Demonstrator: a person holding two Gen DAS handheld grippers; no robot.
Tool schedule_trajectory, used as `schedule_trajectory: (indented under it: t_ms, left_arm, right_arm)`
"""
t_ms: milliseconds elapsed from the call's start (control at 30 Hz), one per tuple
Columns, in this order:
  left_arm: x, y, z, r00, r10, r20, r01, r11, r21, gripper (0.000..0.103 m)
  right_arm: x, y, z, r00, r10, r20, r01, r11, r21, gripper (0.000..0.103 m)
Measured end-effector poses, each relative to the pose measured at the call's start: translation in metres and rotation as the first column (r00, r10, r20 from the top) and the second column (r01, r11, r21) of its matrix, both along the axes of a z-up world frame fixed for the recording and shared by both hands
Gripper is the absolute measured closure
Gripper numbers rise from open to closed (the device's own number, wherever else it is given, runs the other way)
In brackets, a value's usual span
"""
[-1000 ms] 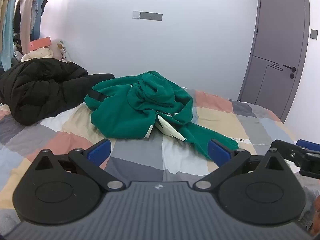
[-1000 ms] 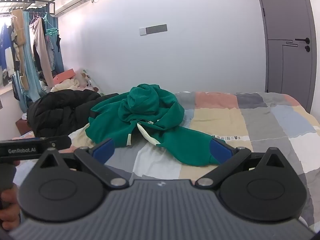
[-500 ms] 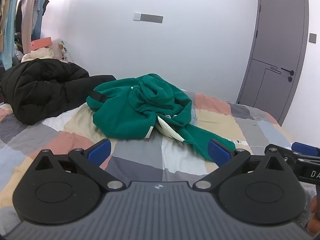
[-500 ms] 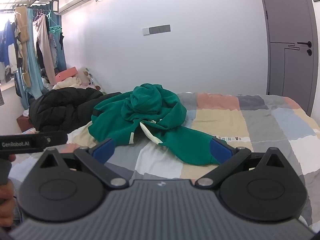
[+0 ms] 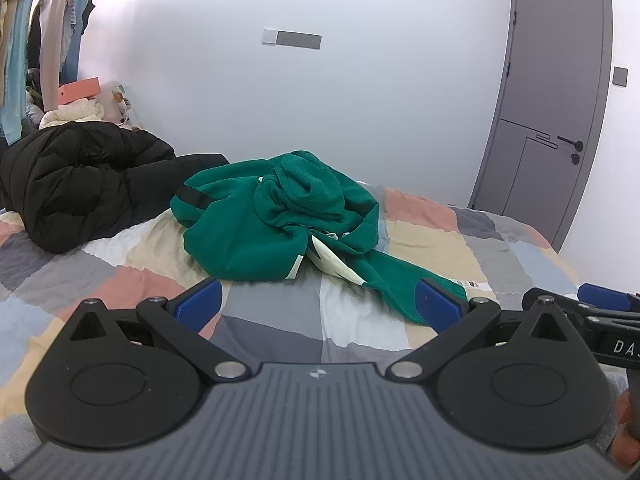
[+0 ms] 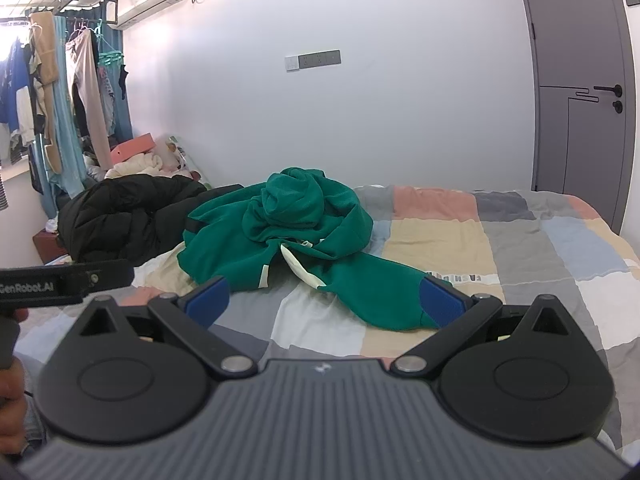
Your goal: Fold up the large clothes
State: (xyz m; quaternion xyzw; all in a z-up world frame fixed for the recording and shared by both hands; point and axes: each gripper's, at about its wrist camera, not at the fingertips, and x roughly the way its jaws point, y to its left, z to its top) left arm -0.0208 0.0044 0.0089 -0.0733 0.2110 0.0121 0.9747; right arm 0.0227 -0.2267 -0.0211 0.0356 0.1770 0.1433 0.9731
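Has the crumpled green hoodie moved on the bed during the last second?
No. The crumpled green hoodie lies on the same patches of the checked bedspread, beside the black puffer jacket.

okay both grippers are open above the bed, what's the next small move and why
Probably move the right gripper forward to the crumpled green fleece hoodie's near sleeve end. Both it and the left gripper are open, holding nothing, and the hoodie lies bunched, unfolded.

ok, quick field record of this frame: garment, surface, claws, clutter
garment: green hoodie, crumpled in a heap, one sleeve trailing toward the camera
surface: patchwork bed cover
left claw: open, empty, short of the hoodie
right claw: open, empty, near the trailing sleeve
clutter: black puffer jacket bundled left of the hoodie; hanging clothes at far left
fold state: not started
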Motion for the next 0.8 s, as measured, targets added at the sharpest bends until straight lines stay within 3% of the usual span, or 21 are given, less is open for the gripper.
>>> schedule_trajectory:
  t_ms: [800]
  left_arm:
    - [-0.0059,0.0040,0.0060,1.000,-0.018,0.005,0.018,1.000,0.001,0.000]
  right_arm:
    - [-0.0007,0.0038,0.0008,1.000,-0.003,-0.004,0.003,1.000,-0.003,0.000]
